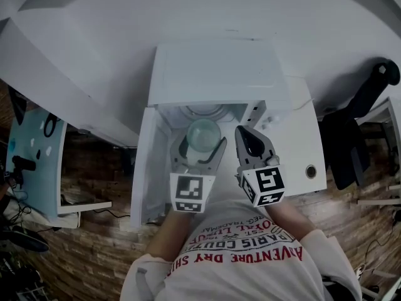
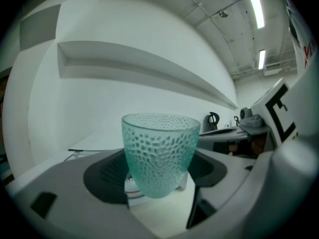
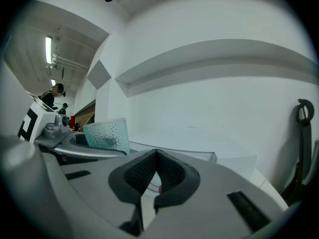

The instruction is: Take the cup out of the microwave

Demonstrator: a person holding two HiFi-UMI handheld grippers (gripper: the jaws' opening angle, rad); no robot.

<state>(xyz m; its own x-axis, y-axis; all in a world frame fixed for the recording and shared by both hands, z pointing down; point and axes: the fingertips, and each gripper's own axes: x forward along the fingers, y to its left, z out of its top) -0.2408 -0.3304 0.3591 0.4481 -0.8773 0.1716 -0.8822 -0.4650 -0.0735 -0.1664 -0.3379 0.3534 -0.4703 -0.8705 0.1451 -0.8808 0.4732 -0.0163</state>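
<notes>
The cup (image 1: 203, 132), a pale green glass one with a dimpled wall, stands upright between the jaws of the left tool (image 1: 203, 140), just in front of the open mouth of the microwave (image 1: 216, 74). The left gripper view shows that tool's dark pads (image 2: 107, 176) spread wide and pinching the cup on both sides, low on its body. Its rim rises clear above the jaws and its base hangs free. The right tool (image 1: 245, 133) is just to the right of the cup, level with the microwave's control side. Its jaws are pressed together with nothing between them, and they do not touch the cup. Inside the microwave, behind the cup, lies the round glass turntable (image 1: 203, 111). The microwave's door (image 1: 145, 168) is swung open on its left side. The microwave sits on a white desk (image 1: 299, 144) with a round cable hole (image 1: 311, 171) towards the front, right of the microwave. Behind the microwave rises a plain white wall with a long white shelf (image 2: 149, 73) running across it. Strip lights (image 2: 256, 6) hang from the ceiling. The floor (image 1: 81, 256) on either side of the microwave's desk has a brown brick-like pattern.
</notes>
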